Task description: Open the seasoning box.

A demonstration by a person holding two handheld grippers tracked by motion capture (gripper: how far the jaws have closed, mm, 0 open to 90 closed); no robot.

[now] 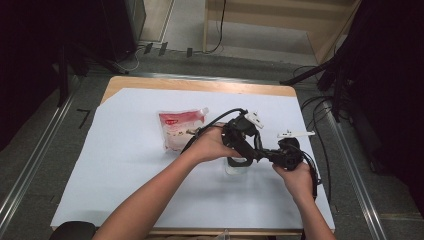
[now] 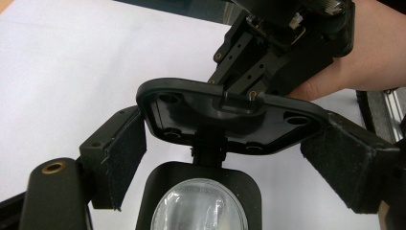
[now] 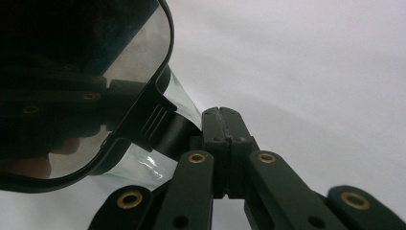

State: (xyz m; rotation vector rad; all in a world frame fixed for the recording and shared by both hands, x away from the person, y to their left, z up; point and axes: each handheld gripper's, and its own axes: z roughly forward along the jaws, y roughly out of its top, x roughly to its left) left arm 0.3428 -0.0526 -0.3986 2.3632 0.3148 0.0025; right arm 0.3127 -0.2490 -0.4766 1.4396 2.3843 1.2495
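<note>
1. High view: both grippers meet over a clear jar (image 1: pixel 235 166) on the table (image 1: pixel 125 165), near a red-white pouch (image 1: pixel 178 129).
2. Left gripper view: the left gripper (image 2: pixel 225 158) has its fingers (image 2: pixel 125 153) spread, flanking the black lid (image 2: pixel 230 117) above the jar.
3. Right gripper view: the right gripper (image 3: pixel 221 125) has its fingers pressed together at the lid's hinge.

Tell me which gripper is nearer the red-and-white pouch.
Left. The left gripper sits just right of the pouch, over a clear container. The right gripper is farther right, beyond the left one.
</note>
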